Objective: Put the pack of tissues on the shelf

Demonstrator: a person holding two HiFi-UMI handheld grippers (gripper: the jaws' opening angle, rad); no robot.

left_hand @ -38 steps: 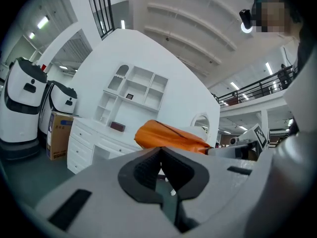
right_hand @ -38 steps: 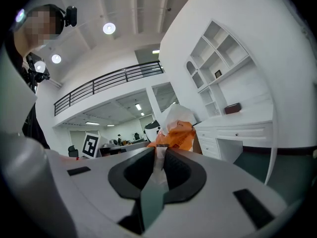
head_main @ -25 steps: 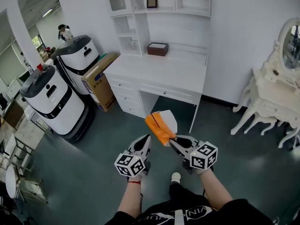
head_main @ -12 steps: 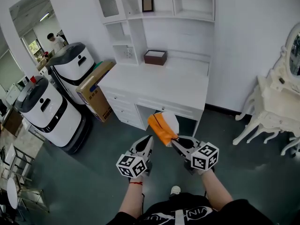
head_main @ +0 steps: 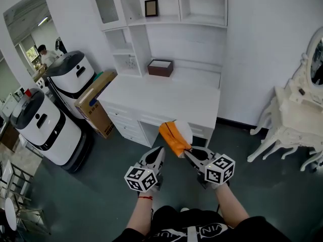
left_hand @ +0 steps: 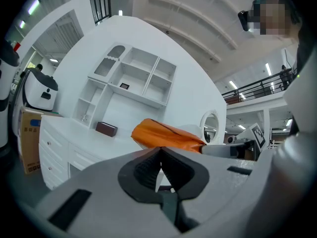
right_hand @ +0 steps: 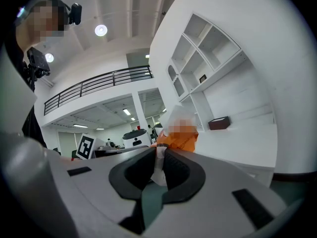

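The left forearm (head_main: 142,212) and right forearm (head_main: 229,205) reach forward side by side. The left gripper (head_main: 158,151) has its fingers (left_hand: 144,170) closed on nothing. The right gripper (head_main: 186,153) pinches the pack of tissues (head_main: 174,138) by its edge.

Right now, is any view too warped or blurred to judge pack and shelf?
Head view: sharp, evenly lit, mildly bowed; pack of tissues and shelf read clearly. Left gripper view: strong fisheye bends the shelf, dark corners. Right gripper view: same warp, mosaic patch over part of the pack.
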